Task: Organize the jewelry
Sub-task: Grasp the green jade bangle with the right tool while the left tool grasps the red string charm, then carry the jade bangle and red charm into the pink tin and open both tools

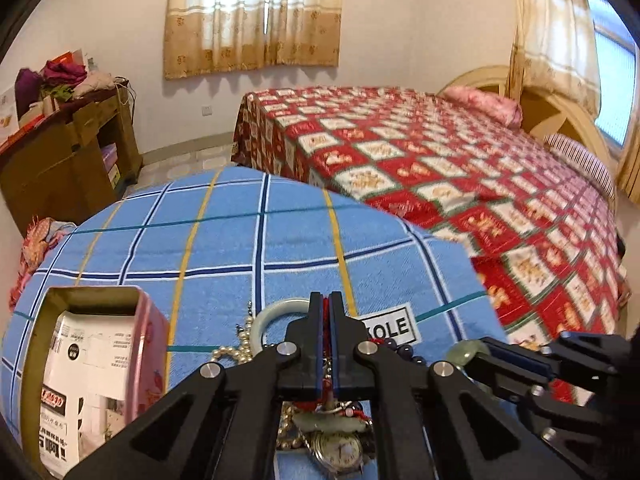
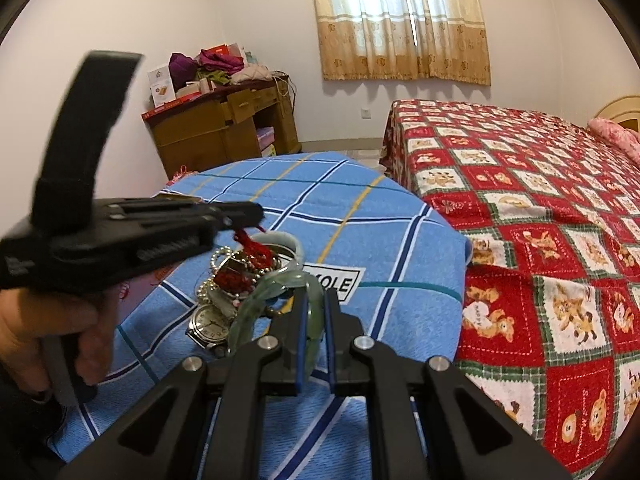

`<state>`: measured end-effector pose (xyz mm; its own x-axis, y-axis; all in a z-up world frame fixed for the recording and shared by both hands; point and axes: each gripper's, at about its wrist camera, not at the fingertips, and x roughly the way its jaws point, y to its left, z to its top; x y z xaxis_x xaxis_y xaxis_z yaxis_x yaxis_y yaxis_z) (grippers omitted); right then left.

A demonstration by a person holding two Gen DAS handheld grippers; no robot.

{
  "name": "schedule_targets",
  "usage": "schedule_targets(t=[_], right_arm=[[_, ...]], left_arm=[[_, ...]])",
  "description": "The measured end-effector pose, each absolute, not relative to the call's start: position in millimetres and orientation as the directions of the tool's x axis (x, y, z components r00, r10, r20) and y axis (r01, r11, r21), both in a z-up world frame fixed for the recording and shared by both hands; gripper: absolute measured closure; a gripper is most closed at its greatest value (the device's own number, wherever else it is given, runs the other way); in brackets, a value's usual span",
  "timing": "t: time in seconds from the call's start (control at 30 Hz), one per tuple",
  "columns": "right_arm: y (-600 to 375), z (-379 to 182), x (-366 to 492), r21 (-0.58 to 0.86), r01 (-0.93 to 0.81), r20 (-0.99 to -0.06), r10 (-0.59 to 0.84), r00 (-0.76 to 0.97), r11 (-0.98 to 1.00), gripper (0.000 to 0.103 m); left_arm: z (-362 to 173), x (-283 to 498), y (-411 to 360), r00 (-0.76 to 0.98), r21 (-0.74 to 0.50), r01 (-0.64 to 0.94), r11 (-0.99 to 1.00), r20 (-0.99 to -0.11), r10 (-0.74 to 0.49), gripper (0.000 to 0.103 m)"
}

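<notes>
Left gripper clamped on red cord; right gripper clamped on green bangle. Advise lifting cord slowly while bangle anchors pile, lest pearls or watch snag, then into pink tin.

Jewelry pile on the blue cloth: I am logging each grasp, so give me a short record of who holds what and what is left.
left gripper: shut on red cord
right gripper: shut on green bangle
remaining pile: wristwatch, pearl strand, pale bangle
surface: blue checked cloth
container: open pink tin, left of pile
</notes>
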<state>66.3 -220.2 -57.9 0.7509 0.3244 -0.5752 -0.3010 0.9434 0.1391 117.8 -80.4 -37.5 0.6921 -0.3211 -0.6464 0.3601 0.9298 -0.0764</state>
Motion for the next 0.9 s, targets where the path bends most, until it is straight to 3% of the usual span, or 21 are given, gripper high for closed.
schedule_targets(t=[0.57,0.9], right_arm=[[-202.8,-37.3,59.9,0.136,-0.37,-0.551,0.381,0.743,0.919,0.093],[-171.0,-31.9,71.0,0.126,-0.446,-0.572,0.432,0.698,0.886,0.094]], left_arm=[[0.0,84.6,-12.1,0.75,-0.158,0.3,0.941,-0.571,-0.335,0.102],[3.2,74.3,33.7,0.792,-0.118,0.214,0.97,-0.56,-0.243,0.102]])
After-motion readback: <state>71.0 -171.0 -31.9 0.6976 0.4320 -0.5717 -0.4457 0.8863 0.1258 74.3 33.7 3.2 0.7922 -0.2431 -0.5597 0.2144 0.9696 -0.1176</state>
